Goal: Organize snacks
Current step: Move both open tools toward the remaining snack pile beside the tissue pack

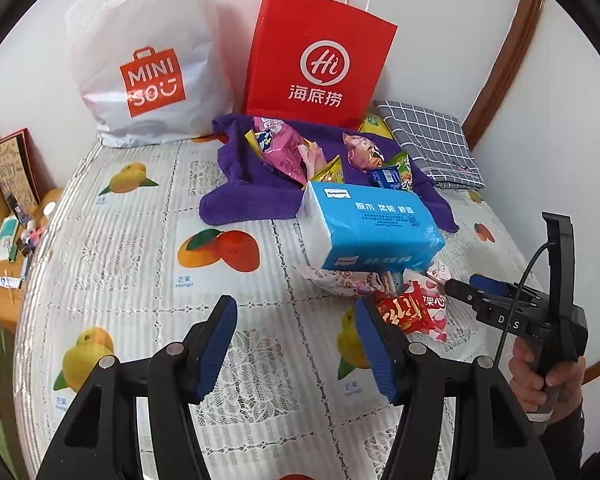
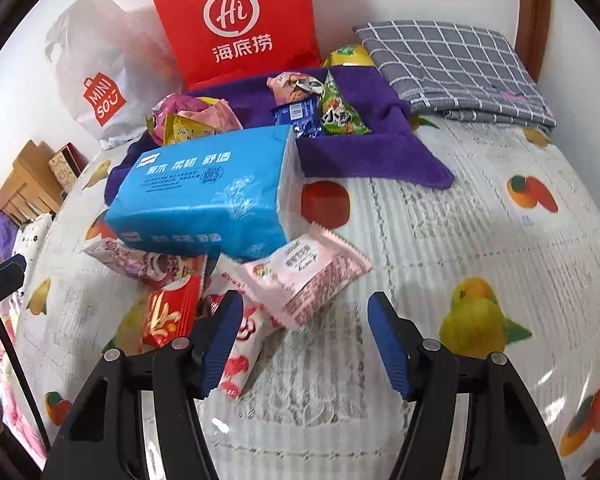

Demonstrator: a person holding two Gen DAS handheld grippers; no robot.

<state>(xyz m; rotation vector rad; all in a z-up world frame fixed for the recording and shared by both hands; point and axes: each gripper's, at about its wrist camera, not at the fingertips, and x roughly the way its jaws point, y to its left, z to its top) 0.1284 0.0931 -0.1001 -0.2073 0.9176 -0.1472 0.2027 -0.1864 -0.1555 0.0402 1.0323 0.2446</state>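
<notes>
Left tool [image 1: 296, 344] angled down, jaws apart, empty; right tool [image 2: 306, 338] likewise.

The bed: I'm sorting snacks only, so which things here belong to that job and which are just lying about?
Job: pink snack packet; red snack packet; snack pile on the purple towel.

Lying about: blue tissue pack; red paper bag; white plastic bag; checked cloth.
</notes>
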